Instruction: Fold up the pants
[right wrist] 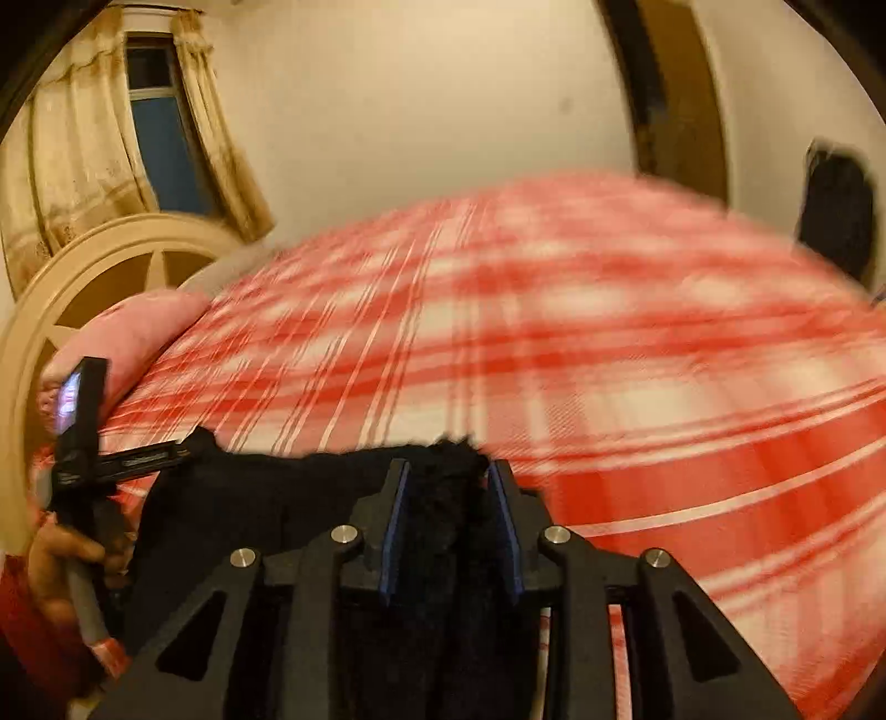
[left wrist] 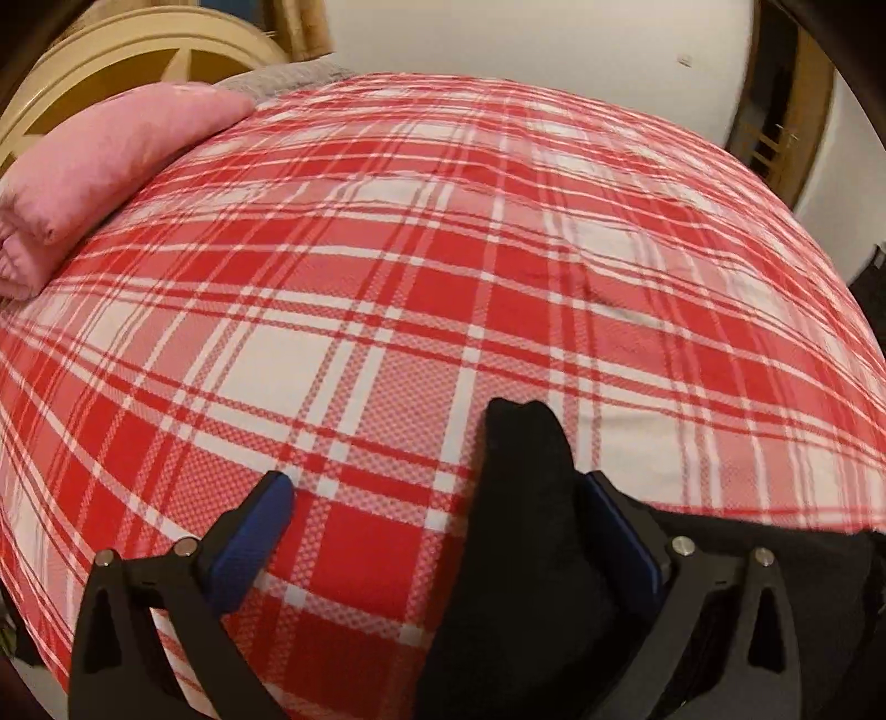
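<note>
black pants (right wrist: 443, 487) pinched in the right gripper (right wrist: 449, 487); left gripper (left wrist: 443, 498) wide apart over the plaid bedsheet (left wrist: 387, 249)

pants (left wrist: 526, 498) on bedspread (left wrist: 387, 249) near edge | pillow (left wrist: 111, 166) far left, before headboard (left wrist: 138, 55)

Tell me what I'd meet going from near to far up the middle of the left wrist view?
Tool → black pants → plaid bedspread → white wall.
</note>
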The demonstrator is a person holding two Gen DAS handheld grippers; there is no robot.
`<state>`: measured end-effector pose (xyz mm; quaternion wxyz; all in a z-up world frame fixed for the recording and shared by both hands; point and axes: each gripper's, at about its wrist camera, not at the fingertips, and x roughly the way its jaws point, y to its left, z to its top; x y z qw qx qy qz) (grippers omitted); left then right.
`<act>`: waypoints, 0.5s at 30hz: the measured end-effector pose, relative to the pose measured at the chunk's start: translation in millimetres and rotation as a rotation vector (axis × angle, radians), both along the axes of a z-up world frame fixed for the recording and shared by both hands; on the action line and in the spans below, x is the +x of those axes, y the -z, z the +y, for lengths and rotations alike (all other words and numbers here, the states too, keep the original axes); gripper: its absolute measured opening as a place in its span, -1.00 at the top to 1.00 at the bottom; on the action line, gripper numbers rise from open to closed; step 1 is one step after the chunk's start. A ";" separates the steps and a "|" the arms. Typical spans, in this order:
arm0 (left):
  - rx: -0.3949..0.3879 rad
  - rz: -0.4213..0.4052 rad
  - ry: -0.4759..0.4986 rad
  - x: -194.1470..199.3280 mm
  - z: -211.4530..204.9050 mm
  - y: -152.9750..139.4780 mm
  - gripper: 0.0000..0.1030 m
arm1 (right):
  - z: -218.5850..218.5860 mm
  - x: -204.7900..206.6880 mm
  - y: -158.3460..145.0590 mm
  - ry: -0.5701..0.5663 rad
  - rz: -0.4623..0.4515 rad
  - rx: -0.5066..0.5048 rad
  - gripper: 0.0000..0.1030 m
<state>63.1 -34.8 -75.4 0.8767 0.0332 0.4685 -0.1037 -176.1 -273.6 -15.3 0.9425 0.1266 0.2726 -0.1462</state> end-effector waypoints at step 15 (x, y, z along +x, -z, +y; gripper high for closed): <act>0.036 -0.170 0.154 -103.8 20.5 -25.1 -1.00 | 69.8 -48.9 47.6 -0.115 0.123 -0.074 0.42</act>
